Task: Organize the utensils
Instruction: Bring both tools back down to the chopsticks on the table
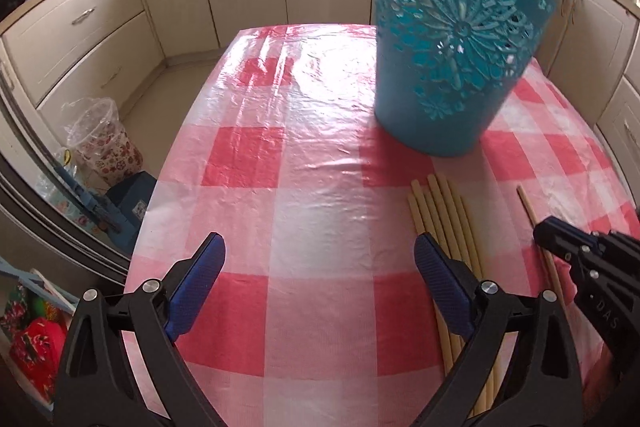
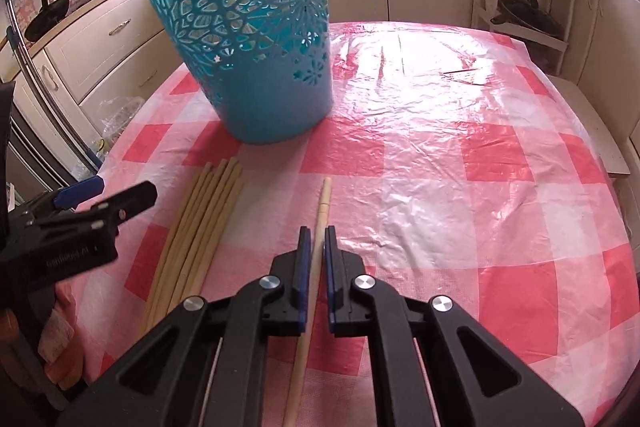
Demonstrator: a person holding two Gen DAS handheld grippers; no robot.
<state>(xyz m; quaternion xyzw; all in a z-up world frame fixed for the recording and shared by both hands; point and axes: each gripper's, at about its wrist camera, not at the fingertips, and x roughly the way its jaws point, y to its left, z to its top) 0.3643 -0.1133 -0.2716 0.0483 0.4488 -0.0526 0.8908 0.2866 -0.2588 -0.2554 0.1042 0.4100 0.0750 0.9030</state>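
We have one loose chopstick (image 2: 322, 211) lying alone on the checked worktop (image 2: 440, 187), just right of the bundle (image 2: 200, 227) of other chopsticks and in front of the blue basket (image 2: 256, 59). Our right gripper (image 2: 316, 251) has its fingers (image 2: 305, 259) drawn in around that single stick, with the stick running lengthwise between the blue pads. The gap is down to about the stick's width, so we read it as a grip, taken roughly a third of the way down from the far tip.

Our left gripper (image 1: 320, 283) stands wide open over bare cloth, its right finger (image 1: 438, 283) just beside the bundle and holding nothing.

We expect the stick to be very light and stiff, so weight is no worry. It is thin, round and smooth, and it may roll or pivot between flat pads. Held along the fingers as it is now, it could slide out endwise when tipped towards the basket. A hold nearer the middle would balance better, and a firm squeeze should not harm it.

The cloth is glossy plastic and wrinkled, so the stick slides easily and the pads may catch a fold when closing low.

The basket looks like light plastic with cut-out flowers; a thin tip could poke through a hole, so we would drop the stick in from above the rim.
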